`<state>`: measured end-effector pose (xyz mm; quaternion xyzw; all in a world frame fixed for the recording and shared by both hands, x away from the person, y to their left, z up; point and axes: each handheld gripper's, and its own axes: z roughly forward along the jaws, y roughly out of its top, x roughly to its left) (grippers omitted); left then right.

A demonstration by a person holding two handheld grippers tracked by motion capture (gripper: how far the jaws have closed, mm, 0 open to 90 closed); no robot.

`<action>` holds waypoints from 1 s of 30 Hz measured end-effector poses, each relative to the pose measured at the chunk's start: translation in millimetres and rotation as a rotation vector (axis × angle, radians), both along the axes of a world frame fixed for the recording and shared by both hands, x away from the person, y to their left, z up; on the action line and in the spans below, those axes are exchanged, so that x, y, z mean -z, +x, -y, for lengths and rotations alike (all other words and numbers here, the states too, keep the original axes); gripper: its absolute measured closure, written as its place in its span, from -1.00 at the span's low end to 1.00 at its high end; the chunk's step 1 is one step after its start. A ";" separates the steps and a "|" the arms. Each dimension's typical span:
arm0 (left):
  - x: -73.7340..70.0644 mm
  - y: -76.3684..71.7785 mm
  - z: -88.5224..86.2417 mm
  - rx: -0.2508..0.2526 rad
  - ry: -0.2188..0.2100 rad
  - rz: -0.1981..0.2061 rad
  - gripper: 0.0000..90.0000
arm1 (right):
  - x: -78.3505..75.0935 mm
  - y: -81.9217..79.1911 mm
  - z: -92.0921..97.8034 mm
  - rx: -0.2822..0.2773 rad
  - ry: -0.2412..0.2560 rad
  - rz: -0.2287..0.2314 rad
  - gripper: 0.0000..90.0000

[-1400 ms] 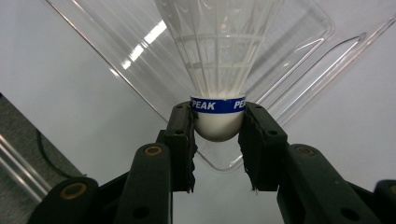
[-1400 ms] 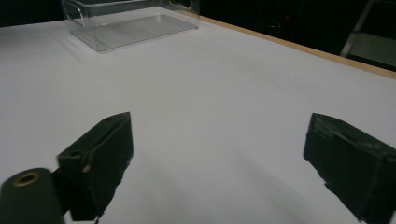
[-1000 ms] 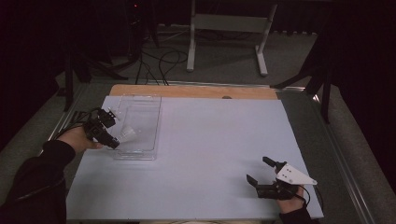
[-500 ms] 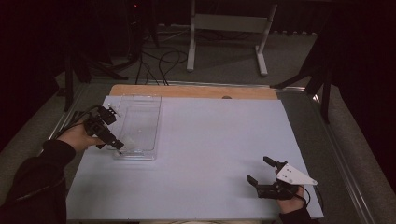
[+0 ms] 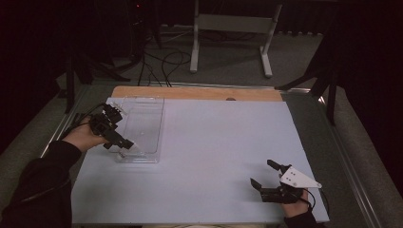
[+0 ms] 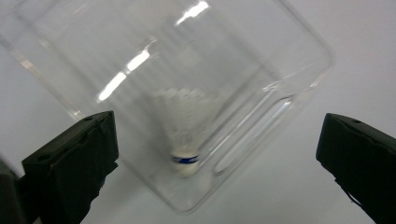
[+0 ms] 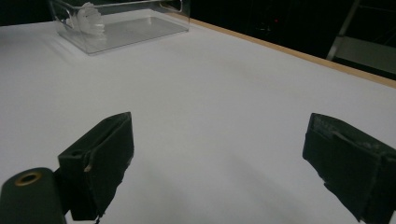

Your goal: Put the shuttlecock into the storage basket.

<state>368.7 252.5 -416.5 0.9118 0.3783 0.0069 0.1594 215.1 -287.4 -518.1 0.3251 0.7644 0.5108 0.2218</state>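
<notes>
Item: one white shuttlecock (image 6: 187, 123), lying inside a clear plastic bin (image 5: 142, 124) that sits toward the table's (image 5: 214, 142) left edge, its long side running from the near edge toward the far edge. The shuttlecock rests at the near end of the bin; in the left gripper view its cork nose with a blue band points toward the claw and its feather skirt fans away, so the long axis runs roughly along the line of approach. Left claw (image 5: 124, 143): jaws wide apart, holding nothing, poised over the near left corner of the bin, with the shuttlecock directly ahead between the two jaws and below them, apart from both. Right claw (image 5: 265, 175): jaws apart, empty, low over the table near the near right corner, well apart from the bin; in the right gripper view the bin and shuttlecock show far off toward the far left. Nearer hand: the left, by a wide margin. Judgement: the shuttlecock looks released into the bin, or just short of being picked up; any grasp would turn on closing across the narrow nose rather than the skirt. Some blur in the left gripper view; fine detail uncertain.
</notes>
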 end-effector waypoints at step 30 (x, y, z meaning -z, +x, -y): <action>-14.5 10.5 62.2 0.117 -0.120 0.086 -1.00 | 0.4 0.8 0.9 0.008 -0.010 -0.011 -0.81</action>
